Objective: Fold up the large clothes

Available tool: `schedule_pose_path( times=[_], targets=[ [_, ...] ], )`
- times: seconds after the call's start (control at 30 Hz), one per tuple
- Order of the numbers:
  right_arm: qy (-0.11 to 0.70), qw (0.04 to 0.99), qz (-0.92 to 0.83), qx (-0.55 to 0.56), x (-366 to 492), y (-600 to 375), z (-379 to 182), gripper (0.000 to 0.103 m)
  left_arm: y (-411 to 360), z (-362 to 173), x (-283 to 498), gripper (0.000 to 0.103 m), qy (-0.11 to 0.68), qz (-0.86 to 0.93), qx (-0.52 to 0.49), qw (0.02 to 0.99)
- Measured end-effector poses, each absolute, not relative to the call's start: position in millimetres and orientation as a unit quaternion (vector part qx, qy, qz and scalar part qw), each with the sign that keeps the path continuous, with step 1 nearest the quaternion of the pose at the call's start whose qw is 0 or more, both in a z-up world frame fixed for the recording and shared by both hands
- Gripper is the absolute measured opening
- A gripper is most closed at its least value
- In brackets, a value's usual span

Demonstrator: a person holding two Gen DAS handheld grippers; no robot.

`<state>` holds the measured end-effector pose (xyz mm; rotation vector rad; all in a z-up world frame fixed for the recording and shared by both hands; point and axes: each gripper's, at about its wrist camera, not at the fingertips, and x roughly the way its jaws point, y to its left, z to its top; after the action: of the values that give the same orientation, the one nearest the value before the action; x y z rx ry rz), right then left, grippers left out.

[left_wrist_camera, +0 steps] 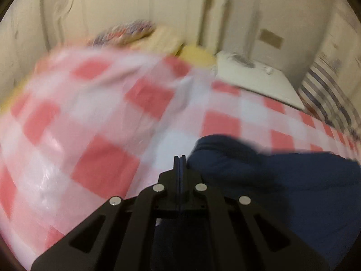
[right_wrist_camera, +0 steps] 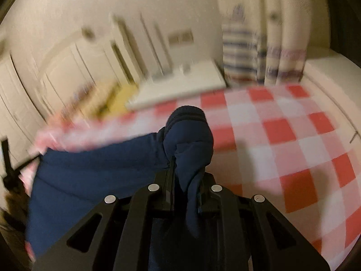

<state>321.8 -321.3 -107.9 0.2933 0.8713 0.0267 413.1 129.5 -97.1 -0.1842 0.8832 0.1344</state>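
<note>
A navy blue garment (left_wrist_camera: 282,180) lies over a red-and-white checked cloth (left_wrist_camera: 101,117) that covers the work surface. My left gripper (left_wrist_camera: 179,158) is shut, its tips at the garment's left edge; whether any fabric is pinched between them is hidden. In the right wrist view my right gripper (right_wrist_camera: 183,169) is shut on a bunched fold of the navy garment (right_wrist_camera: 187,135), which rises in a lump in front of the fingers. The rest of the garment (right_wrist_camera: 90,169) trails down to the left. Both views are motion-blurred.
A white board or tabletop (right_wrist_camera: 180,83) lies beyond the checked cloth (right_wrist_camera: 293,135). A striped curtain (right_wrist_camera: 243,52) hangs at the back right. Cream cupboard doors (right_wrist_camera: 79,67) line the back wall. A yellow object (left_wrist_camera: 198,54) and a multicoloured bundle (left_wrist_camera: 126,32) sit behind the cloth.
</note>
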Motion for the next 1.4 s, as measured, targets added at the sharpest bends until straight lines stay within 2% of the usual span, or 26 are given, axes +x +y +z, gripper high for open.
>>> schedule_pose_path(
  times=[0.13,0.2,0.27,0.3,0.37,0.4,0.43,0.47,0.5,0.57,0.7,0.9,0.93,0.97,1.0,1.03,1.07,1.13,1.2,1.3,1.4],
  targets=[
    [0.42,0.891,0.008,0.17,319.3,-330.7,-117.6,0.022,140.9,-99.1,410.2,0.0,0.425,0.075,-0.109,0.895],
    [0.42,0.888,0.012,0.187,318.1,-335.8,-120.8,0.022,140.8,-99.7,411.4,0.004,0.424,0.073,-0.109,0.896],
    [0.418,0.884,0.021,0.21,317.0,-342.5,-123.3,0.023,143.1,-96.7,406.4,0.028,0.415,0.06,-0.117,0.9],
    [0.418,0.882,0.026,0.217,316.3,-343.7,-124.1,0.024,146.3,-93.6,402.6,0.034,0.408,0.052,-0.127,0.903],
    [0.423,0.871,0.04,0.245,312.0,-351.2,-123.3,0.028,159.9,-80.0,386.3,0.053,0.388,0.028,-0.166,0.906],
    [0.426,0.863,0.051,0.267,305.6,-357.6,-121.1,0.037,166.8,-71.2,375.7,0.06,0.379,0.01,-0.184,0.907],
    [0.424,0.857,0.063,0.287,299.1,-361.2,-116.3,0.056,174.6,-59.2,356.8,0.073,0.368,-0.025,-0.199,0.908],
    [0.418,0.852,0.077,0.306,288.7,-366.4,-110.3,0.07,177.9,-50.9,341.4,0.08,0.364,-0.058,-0.196,0.909],
    [0.402,0.852,0.096,0.321,271.1,-372.9,-99.2,0.098,180.0,-46.6,330.0,0.083,0.36,-0.072,-0.189,0.911],
    [0.377,0.866,0.128,0.302,235.2,-374.7,-76.7,0.099,184.7,-40.4,289.8,0.092,0.357,-0.093,-0.15,0.917],
    [0.372,0.891,0.146,0.215,160.2,-358.6,-54.8,0.099,189.1,-62.5,220.9,0.093,0.394,-0.109,-0.098,0.907],
    [0.422,0.876,0.135,0.192,100.8,-333.6,-97.7,0.099,191.7,-113.4,169.6,0.093,0.425,-0.127,-0.146,0.884],
    [0.426,0.871,0.135,0.204,98.2,-331.2,-107.5,0.099,189.2,-115.4,169.3,0.091,0.421,-0.133,-0.158,0.883],
    [0.43,0.865,0.137,0.219,96.8,-329.6,-117.2,0.098,187.6,-116.5,169.5,0.084,0.418,-0.141,-0.162,0.883],
    [0.417,0.872,0.132,0.218,93.4,-326.0,-121.3,0.094,180.8,-115.5,168.8,0.081,0.413,-0.136,-0.157,0.887],
    [0.405,0.88,0.134,0.208,90.2,-322.5,-121.5,0.075,175.5,-115.4,168.6,0.069,0.41,-0.131,-0.147,0.89],
    [0.398,0.885,0.132,0.203,88.2,-318.1,-122.1,0.073,168.9,-114.3,167.2,0.06,0.41,-0.13,-0.134,0.893],
    [0.375,0.896,0.123,0.204,78.6,-313.0,-116.7,0.061,162.3,-109.3,159.7,0.046,0.403,-0.117,-0.109,0.901],
    [0.351,0.913,0.108,0.179,63.5,-308.0,-105.0,0.038,162.2,-104.5,150.3,0.039,0.398,-0.118,-0.104,0.904],
    [0.337,0.921,0.101,0.165,47.0,-305.3,-94.0,0.032,164.0,-99.9,134.1,0.037,0.395,-0.124,-0.094,0.905],
    [0.338,0.926,0.097,0.14,21.3,-298.3,-87.3,0.031,157.3,-97.1,101.8,0.037,0.396,-0.127,-0.067,0.907]
  ],
)
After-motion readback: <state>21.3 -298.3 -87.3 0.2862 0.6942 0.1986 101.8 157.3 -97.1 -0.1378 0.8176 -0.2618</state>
